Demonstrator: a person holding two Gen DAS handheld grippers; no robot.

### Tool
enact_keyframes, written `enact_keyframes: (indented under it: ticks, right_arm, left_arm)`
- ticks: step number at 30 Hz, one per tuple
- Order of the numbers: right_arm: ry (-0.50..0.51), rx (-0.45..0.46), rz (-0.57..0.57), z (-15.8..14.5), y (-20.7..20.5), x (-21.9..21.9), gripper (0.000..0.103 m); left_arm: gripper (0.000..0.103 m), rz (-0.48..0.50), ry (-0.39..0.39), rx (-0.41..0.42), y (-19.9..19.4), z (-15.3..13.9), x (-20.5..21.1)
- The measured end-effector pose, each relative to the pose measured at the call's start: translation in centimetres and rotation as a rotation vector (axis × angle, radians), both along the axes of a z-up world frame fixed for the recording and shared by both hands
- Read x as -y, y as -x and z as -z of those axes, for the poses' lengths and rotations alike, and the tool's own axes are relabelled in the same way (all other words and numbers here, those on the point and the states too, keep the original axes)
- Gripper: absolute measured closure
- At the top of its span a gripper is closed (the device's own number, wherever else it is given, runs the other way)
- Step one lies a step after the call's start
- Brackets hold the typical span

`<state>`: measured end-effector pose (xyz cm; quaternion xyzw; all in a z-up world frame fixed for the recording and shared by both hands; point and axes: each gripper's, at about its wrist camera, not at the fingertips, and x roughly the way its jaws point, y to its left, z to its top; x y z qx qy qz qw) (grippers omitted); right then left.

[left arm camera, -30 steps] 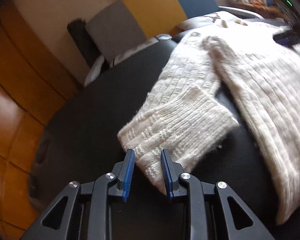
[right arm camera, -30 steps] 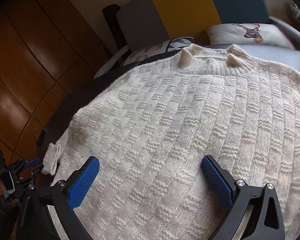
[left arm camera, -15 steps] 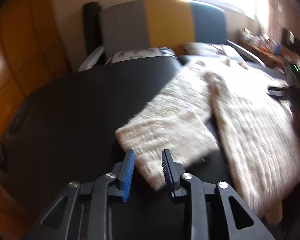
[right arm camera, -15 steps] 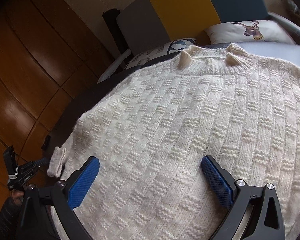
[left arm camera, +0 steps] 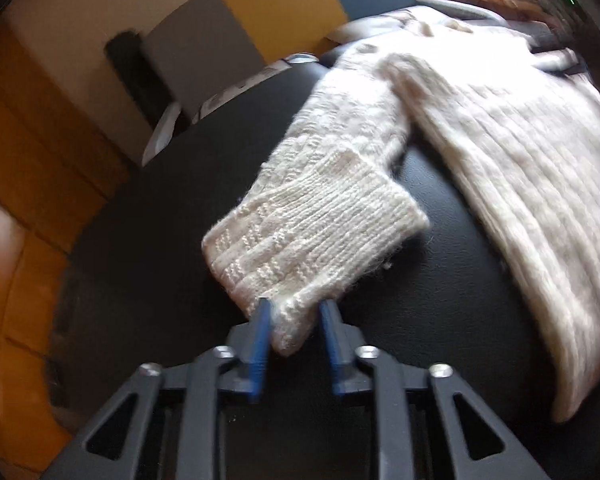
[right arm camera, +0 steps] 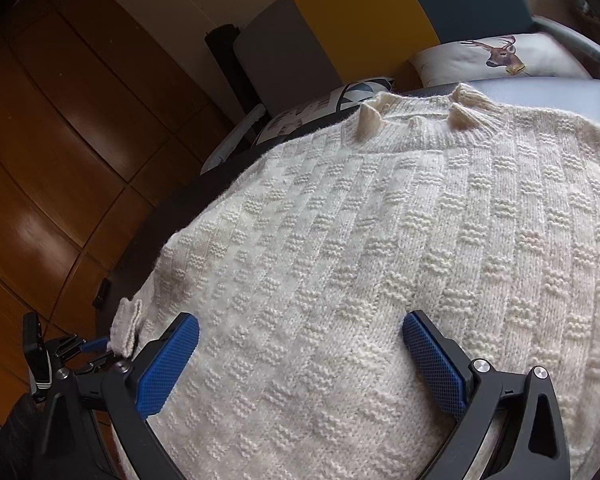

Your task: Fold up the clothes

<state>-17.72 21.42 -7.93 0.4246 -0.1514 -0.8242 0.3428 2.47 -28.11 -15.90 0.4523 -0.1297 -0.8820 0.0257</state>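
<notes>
Sweater (right arm camera: 380, 260) lies spread flat, front up, across the dark padded surface (left arm camera: 148, 264), its collar toward the sofa (right arm camera: 360, 24) and its hem nearest us. Its sleeve (left arm camera: 340, 168) runs from the shoulder down and away from the body, long axis pointing almost straight at our left gripper (left arm camera: 294, 312), with the ribbed cuff (left arm camera: 320, 224) at the near end. We have the corner of that cuff between the blue pads (left arm camera: 260, 336), and the jaws are closing on it; the right-wrist view shows the cuff already pinched at the tips. Our right gripper (right arm camera: 300, 336) hovers over the lower front of the sweater with its jaws spread wide and nothing between them. So the left hand is clearly the nearer one to the sleeve, and the body of the sweater lies to its right. We judge the coming move to be carrying the cuff across, roughly square to the sleeve's axis, onto the chest, while the right hand could steady the knit.
</notes>
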Motion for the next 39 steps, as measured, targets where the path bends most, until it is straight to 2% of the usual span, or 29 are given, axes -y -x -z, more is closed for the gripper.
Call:
enact_keyframes:
  ticks: [2, 4, 7, 8, 9, 10, 12, 14, 17, 20, 21, 28, 30, 34, 37, 38, 39]
  right_arm:
    - [-0.002, -0.001, 0.000, 0.0, 0.0, 0.0, 0.000]
    - [-0.004, -0.003, -0.001, 0.0, -0.1, 0.0, 0.000]
    - [-0.009, -0.004, -0.001, 0.0, -0.1, 0.1, 0.000]
    - [-0.007, -0.003, -0.001, 0.0, -0.1, 0.1, 0.000]
    - [-0.005, -0.003, -0.001, 0.0, -0.1, 0.0, 0.000]
    - [-0.003, -0.003, -0.002, 0.0, -0.1, 0.0, 0.000]
    - [0.003, -0.002, -0.001, 0.0, -0.1, -0.1, 0.000]
    - [0.011, -0.001, 0.000, 0.0, 0.0, -0.2, 0.000]
    - [0.019, 0.001, 0.001, 0.0, 0.0, -0.3, 0.000]
    - [0.021, 0.001, 0.002, 0.0, -0.1, -0.3, 0.000]
    - [0.019, 0.000, 0.002, 0.0, -0.1, -0.2, 0.000]
    - [0.010, -0.002, 0.004, 0.0, 0.0, -0.1, 0.000]
    - [0.008, -0.002, 0.004, 0.0, 0.0, 0.0, 0.000]
    - [0.007, -0.002, 0.002, 0.0, 0.0, -0.1, 0.000]
    - [0.007, -0.002, 0.000, 0.0, 0.0, -0.1, 0.000]
    - [0.007, -0.003, 0.000, 0.0, 0.0, -0.2, 0.000]
    - [0.008, -0.003, 0.000, 0.0, 0.0, -0.2, 0.000]
  left_arm:
    - [0.101, -0.146, -0.235, -0.080, 0.0, -1.7, 3.8]
    - [0.103, -0.342, -0.468, -0.174, -0.3, -2.6, 8.8]
    - [0.103, -0.644, -0.791, -0.258, -2.4, -1.1, 16.4]
    - [0.103, -0.707, -0.844, -0.262, -3.1, -0.3, 17.9]
    - [0.103, -0.727, -0.838, -0.249, -3.7, 0.1, 18.3]
    - [0.103, -0.733, -0.815, -0.231, -4.2, 0.3, 18.4]
    - [0.096, -0.628, -0.705, -0.208, -4.4, -0.6, 16.3]
    - [0.086, -0.464, -0.471, -0.197, -4.0, -2.2, 12.0]
    - [0.081, -0.191, -0.133, -0.162, -3.0, -3.0, 4.9]
    - [0.080, -0.012, 0.083, -0.114, -1.2, -2.1, 0.8]
    - [0.080, 0.028, 0.126, -0.095, -0.8, -1.6, 0.0]
    - [0.079, 0.223, 0.327, 0.003, 0.2, 0.2, -2.4]
    - [0.076, 0.243, 0.368, 0.019, 1.4, 0.8, -2.4]
    - [0.076, 0.203, 0.312, 0.012, 3.2, 0.3, -1.2]
    - [0.072, 0.217, 0.341, 0.042, 3.7, 1.2, -1.8]
    - [0.075, 0.210, 0.326, 0.062, 3.8, 1.8, -1.8]
    - [0.080, 0.180, 0.244, 0.067, 3.8, 1.5, -1.1]
